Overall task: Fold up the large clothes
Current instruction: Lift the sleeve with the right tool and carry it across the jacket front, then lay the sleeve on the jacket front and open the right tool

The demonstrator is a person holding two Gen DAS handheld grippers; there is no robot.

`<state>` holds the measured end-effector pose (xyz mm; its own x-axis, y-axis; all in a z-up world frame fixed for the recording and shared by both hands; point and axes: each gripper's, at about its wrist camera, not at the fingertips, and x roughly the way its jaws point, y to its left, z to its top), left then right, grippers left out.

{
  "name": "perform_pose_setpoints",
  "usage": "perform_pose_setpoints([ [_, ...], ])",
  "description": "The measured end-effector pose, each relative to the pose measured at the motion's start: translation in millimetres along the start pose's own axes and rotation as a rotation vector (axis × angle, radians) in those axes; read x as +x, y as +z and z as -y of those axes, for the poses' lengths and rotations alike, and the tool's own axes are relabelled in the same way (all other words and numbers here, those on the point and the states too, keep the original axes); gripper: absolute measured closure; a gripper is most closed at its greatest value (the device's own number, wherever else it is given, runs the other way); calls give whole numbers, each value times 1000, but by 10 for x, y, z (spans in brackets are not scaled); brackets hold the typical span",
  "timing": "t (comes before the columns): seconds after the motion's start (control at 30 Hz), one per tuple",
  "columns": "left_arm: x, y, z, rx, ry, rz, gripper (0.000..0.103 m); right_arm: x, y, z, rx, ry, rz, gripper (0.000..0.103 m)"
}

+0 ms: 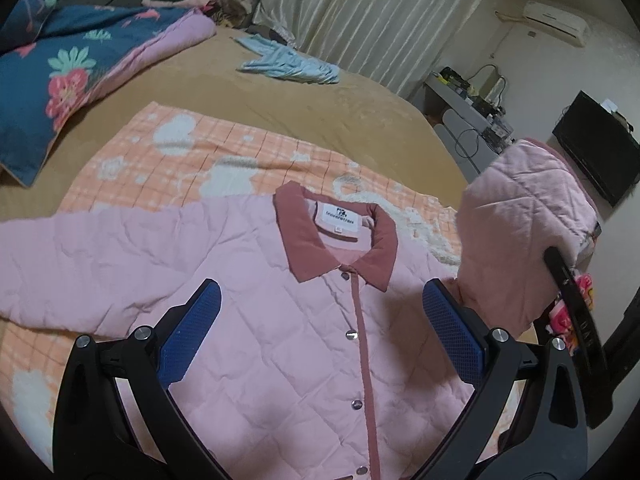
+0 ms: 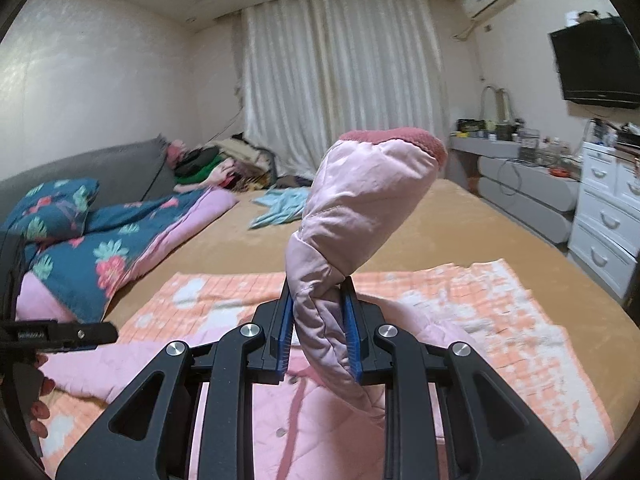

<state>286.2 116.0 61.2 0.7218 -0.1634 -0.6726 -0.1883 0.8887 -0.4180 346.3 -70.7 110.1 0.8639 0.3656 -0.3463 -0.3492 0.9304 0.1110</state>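
Pink jacket [image 1: 256,320] lies face up on the orange checked blanket [image 1: 168,152], collar [image 1: 336,236] toward the curtain [image 1: 360,12]. Right gripper [image 2: 318,320] is clamped on one sleeve [image 2: 360,208], lifting it above the blanket. Left gripper [image 1: 320,320] hovers over the jacket's snap-buttoned front, jaws spread wide, nothing between them.

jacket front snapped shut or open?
Shut as far as visible: on the pink jacket the placket lies closed below the collar. Lower hem is out of view.
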Motion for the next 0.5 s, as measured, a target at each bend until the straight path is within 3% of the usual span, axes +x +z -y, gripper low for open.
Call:
perform_pose_setpoints([
  [0.5, 48, -193, -448, -146, -177, -19, 8, 596, -721, -735, -115, 120, -163, 82],
])
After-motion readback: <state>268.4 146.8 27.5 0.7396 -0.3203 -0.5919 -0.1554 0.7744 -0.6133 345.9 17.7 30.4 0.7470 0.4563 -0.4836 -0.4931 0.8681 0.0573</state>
